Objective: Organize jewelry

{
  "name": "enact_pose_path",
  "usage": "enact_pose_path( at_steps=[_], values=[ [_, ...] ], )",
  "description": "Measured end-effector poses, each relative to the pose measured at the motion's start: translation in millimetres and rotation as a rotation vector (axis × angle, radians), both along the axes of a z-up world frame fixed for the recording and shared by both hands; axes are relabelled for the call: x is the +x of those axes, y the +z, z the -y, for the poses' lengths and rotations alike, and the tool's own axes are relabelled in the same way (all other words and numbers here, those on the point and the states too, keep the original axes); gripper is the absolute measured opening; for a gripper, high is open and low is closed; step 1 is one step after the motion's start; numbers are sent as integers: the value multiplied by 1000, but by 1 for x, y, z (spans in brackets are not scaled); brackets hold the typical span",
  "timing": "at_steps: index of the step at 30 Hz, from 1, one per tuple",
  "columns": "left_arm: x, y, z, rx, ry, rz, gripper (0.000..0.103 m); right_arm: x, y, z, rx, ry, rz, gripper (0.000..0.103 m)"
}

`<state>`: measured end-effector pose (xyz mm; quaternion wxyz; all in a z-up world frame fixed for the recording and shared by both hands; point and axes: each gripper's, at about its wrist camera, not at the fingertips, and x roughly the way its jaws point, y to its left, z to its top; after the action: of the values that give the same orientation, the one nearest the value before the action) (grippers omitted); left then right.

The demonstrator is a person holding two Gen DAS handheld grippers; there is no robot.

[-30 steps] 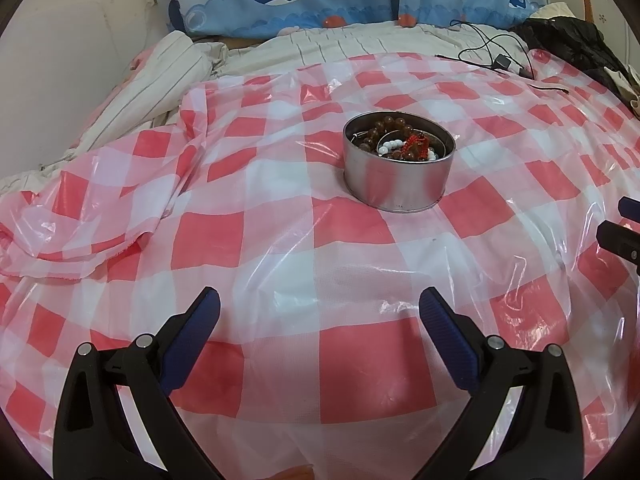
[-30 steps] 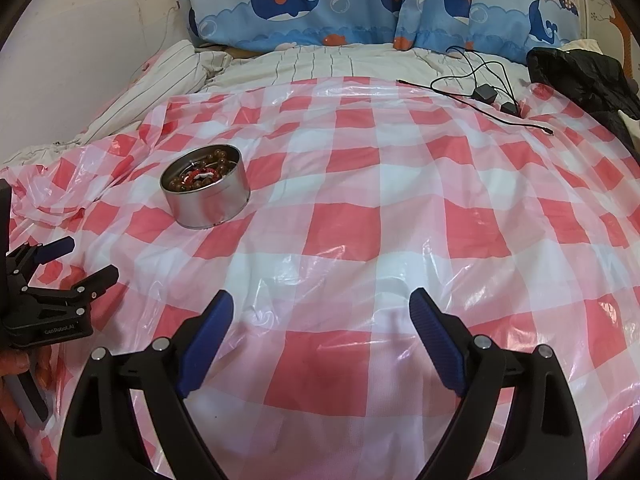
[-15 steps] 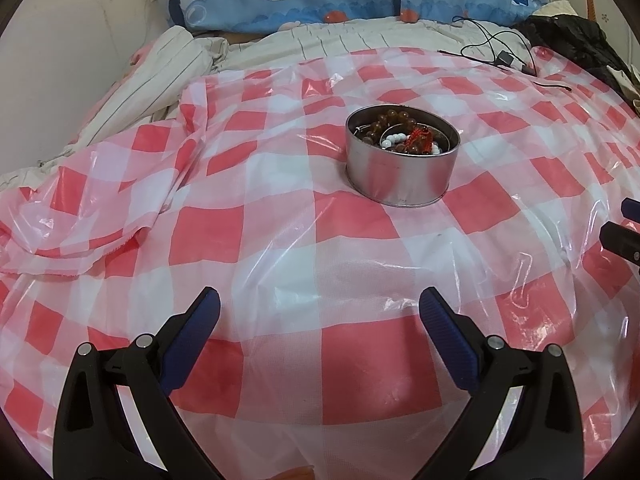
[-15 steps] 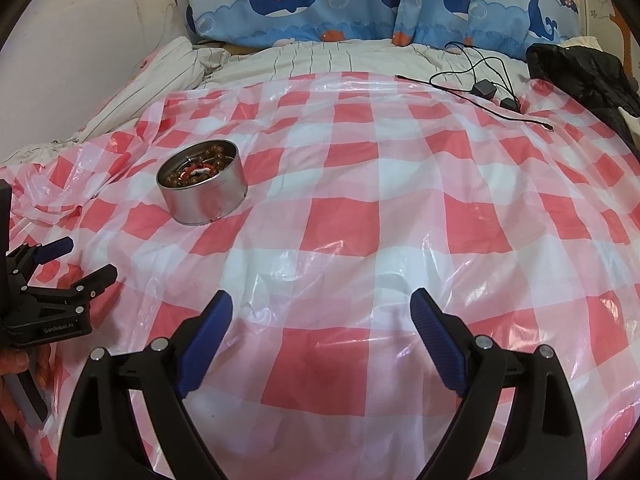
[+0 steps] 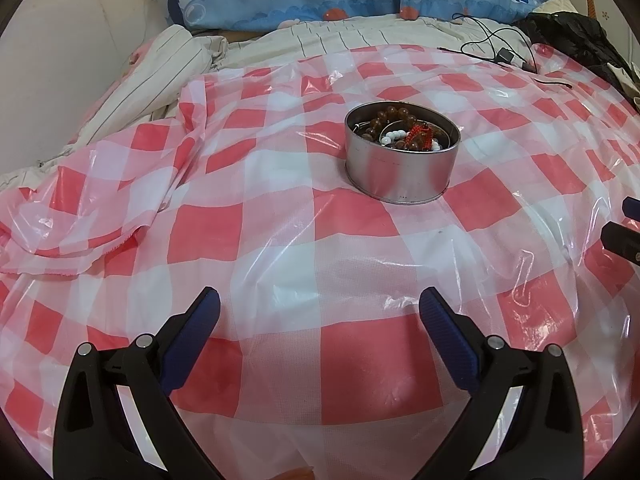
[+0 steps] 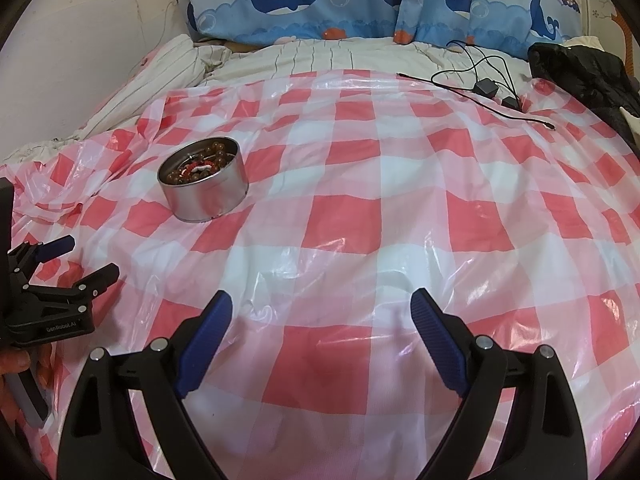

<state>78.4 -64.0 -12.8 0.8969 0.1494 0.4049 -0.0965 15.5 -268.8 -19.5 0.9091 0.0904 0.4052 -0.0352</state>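
A round shiny metal tin [image 5: 401, 170] with brown wooden beads [image 5: 394, 114] stands on the glossy red-and-white checked plastic sheet [image 5: 280, 240], at twelve o'clock from the left gripper [image 5: 320, 306]. The tin looks slightly nearer than before. Left gripper and right gripper [image 6: 321, 307] both stand released, empty.

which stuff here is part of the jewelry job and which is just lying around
Job: round metal tin; brown bead bracelet, white beads and red cord piece inside it.

Lying about: black cables, dark jacket, whale pillows.

The tin [image 5: 401, 168] sits on the cloth [image 5: 280, 240], ahead of the left gripper [image 5: 319, 312]. It lies ahead-left of the right gripper [image 6: 320, 312]. Beads [image 5: 394, 114] lie inside it.
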Motion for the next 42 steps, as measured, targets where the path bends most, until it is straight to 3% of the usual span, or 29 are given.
enact_pose_path(
  at_steps=[42],
  values=[
    [2,-6,0,12,1,-17,96,0,-2,0,1,0,-2,87]
  ],
)
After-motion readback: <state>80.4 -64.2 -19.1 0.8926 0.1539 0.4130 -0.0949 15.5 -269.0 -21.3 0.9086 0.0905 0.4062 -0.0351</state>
